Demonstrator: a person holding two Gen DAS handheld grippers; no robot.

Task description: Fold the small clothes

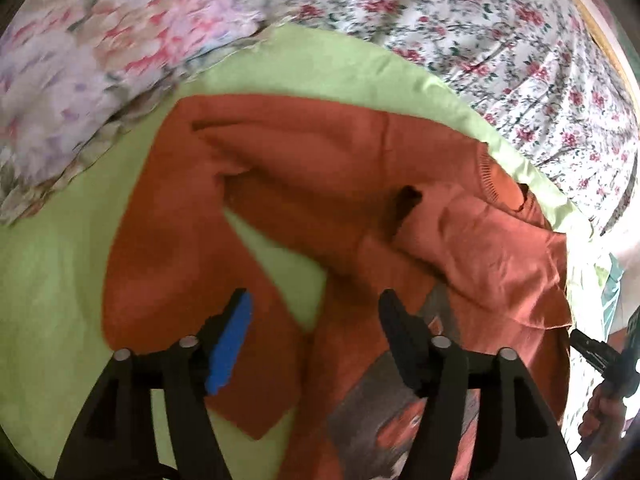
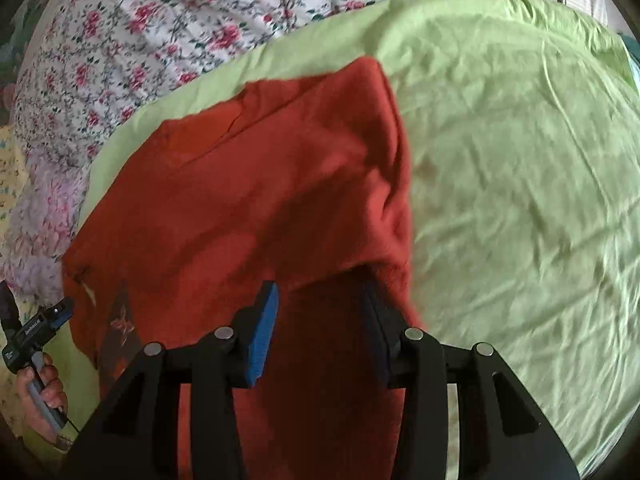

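On the green sheet (image 2: 520, 160) your orange top (image 2: 248, 184) lies part-folded, one side turned over; left gripper (image 1: 316, 312) and right gripper (image 2: 320, 300) fingers hover spread, gripping nothing. Further folds remain.

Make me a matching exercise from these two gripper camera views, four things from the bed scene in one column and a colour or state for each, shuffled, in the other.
Things:
1. rust-orange knit garment
2. plain cotton sheet
3. patterned bedspread
4. left gripper

Descriptions:
A. light green
B. jaws apart, nothing between them
C. white with pink flowers
D. lying partly folded over itself

Pairs: 1-D, 2-A, 3-C, 4-B
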